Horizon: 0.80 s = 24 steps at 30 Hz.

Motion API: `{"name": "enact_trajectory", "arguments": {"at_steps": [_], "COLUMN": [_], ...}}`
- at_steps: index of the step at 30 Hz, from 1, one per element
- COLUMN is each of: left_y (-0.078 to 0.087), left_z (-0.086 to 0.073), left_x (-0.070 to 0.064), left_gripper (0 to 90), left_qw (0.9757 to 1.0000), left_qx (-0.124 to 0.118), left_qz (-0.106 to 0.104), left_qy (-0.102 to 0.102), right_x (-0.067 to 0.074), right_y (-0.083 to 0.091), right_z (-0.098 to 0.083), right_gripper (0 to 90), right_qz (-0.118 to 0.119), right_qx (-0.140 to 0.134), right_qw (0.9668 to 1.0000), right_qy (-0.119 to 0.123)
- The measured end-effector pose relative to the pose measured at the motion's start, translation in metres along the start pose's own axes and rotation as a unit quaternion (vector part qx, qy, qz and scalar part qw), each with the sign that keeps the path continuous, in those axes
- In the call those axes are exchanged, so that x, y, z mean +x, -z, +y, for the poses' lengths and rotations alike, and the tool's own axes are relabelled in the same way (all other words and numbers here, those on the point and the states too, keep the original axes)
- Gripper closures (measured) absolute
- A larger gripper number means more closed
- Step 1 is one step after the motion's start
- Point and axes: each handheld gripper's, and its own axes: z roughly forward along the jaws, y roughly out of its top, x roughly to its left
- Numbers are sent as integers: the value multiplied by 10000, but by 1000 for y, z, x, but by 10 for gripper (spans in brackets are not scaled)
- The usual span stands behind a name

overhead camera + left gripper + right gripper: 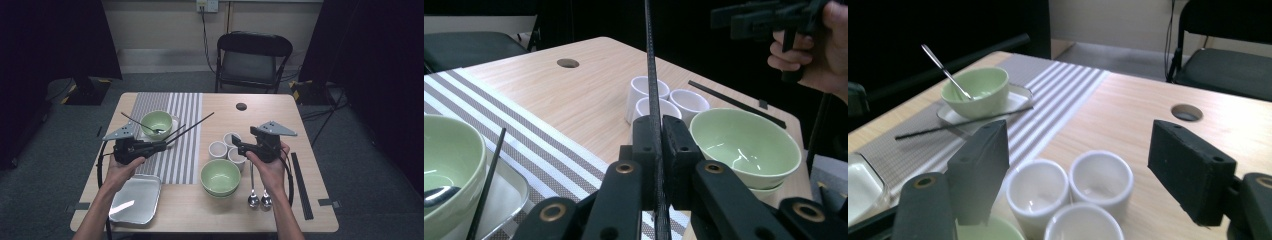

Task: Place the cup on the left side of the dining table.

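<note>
My left hand-held gripper point(161, 145) clamped one chopstick point(192, 127); I kept it level. The right hand-held gripper point(237, 143) gaped over the cups point(226, 147).

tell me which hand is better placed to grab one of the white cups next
Right. The right gripper hangs open just above the three white cups, which sit between its jaws in its own view. The left gripper is shut on a black chopstick.

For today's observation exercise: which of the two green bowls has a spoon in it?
The green bowl on the striped mat, beside the left claw; the other bowl is empty.
</note>
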Motion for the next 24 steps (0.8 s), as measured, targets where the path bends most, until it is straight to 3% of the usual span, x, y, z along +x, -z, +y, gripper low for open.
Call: {"name": "enact_trajectory", "arguments": {"at_steps": [3, 4, 7, 13, 16, 20, 24], "left_y": [3, 4, 9, 11, 14, 15, 17], "left_z": [-1, -1, -1, -4, -7, -7, -10], "left_x": [1, 1, 0, 9, 13, 15, 20], "left_gripper": [857, 857, 857, 858, 858, 857, 858], "left_qw": [10000, 10000, 9999, 9997, 9996, 9994, 9992], "left_qx": [-7, 8, 51, 165, 153, 254, 244], "left_qz": [-8, 6, 88, 187, 190, 253, 292], "left_qy": [16, 41, -45, 26, 120, 13, 78], "right_x": [-4, -8, -15, -26, -34, -42, -53], "right_y": [5, 9, 16, 24, 32, 36, 48], "right_z": [-6, -11, -18, -28, -37, -42, -52], "right_gripper": [236, 235, 232, 221, 207, 200, 199], "right_qz": [-67, -186, -258, -440, -616, -760, -894], "right_qx": [54, 122, 126, 253, 329, 399, 510], "right_qw": [10000, 9997, 9996, 9987, 9975, 9963, 9946], "right_qy": [-25, -27, -78, -98, -105, -101, -108]}}
